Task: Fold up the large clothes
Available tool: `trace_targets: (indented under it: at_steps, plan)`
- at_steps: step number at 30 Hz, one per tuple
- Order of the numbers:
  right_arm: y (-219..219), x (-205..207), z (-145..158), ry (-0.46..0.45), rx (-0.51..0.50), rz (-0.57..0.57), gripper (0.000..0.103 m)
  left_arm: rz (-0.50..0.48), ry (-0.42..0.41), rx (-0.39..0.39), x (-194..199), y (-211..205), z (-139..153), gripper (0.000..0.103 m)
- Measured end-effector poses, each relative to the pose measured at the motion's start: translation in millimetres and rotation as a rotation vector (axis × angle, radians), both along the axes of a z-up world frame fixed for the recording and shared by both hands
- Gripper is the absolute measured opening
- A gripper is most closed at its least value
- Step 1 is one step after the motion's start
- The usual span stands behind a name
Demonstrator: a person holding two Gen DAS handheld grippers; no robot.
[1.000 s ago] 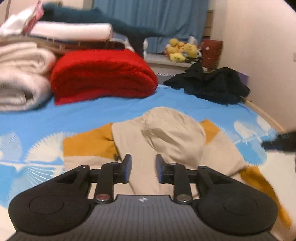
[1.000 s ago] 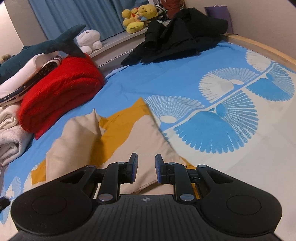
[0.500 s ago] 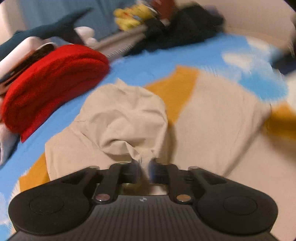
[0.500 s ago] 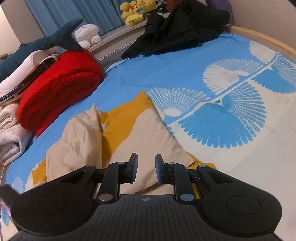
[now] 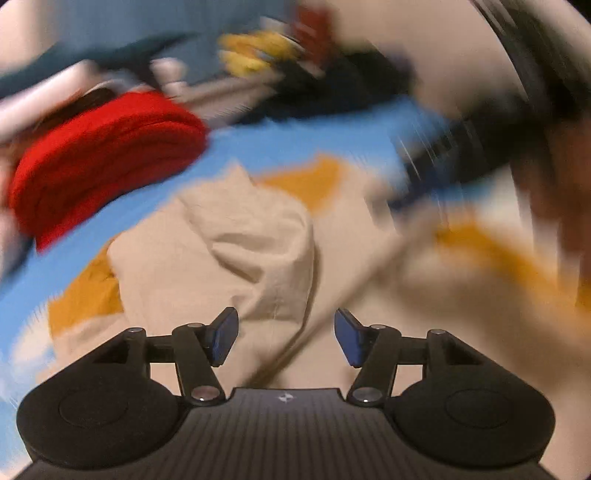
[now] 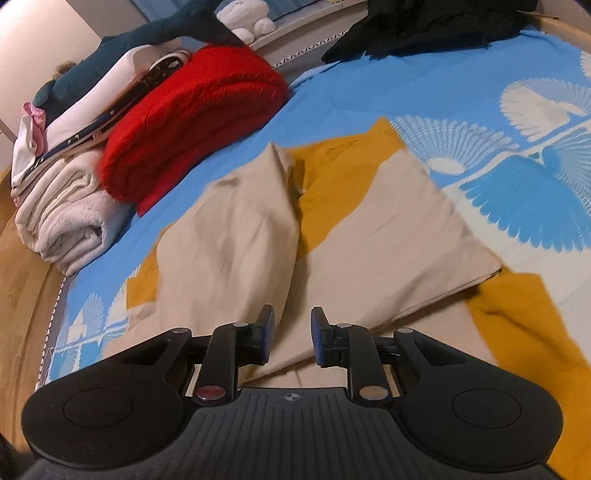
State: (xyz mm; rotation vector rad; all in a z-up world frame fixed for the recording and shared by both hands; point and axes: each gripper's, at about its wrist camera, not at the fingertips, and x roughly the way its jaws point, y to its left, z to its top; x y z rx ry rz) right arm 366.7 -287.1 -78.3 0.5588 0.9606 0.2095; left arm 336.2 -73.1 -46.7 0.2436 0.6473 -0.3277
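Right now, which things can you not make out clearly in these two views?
- Left wrist view: motion blur smears the red blanket and a dark shape at the right edge; I cannot identify that shape.
- Right wrist view: the black clothes are cut off by the top edge.
- Both views: each gripper body hides the beige and mustard garment's near edge.

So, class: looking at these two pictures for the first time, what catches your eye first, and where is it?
The folded red blanket at upper left on the blue patterned bedsheet. Then the beige and mustard garment rumpled mid-bed, just beyond both grippers' fingers.
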Motion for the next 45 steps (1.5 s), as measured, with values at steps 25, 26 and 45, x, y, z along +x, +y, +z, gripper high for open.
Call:
trace_targets:
  at_steps: [25,26,45]
  plan:
    - [47,17,-11,-0.122,0.056,0.053,0.029,0.419,0.192,-0.203,72,94,-47,0.014]
    - [49,17,-11,-0.132,0.062,0.062,0.029,0.39,0.164,-0.187,71,89,-45,0.017]
    - [86,33,-60,0.01,-0.056,0.079,0.036,0.382,0.268,-0.105,59,81,-31,0.025]
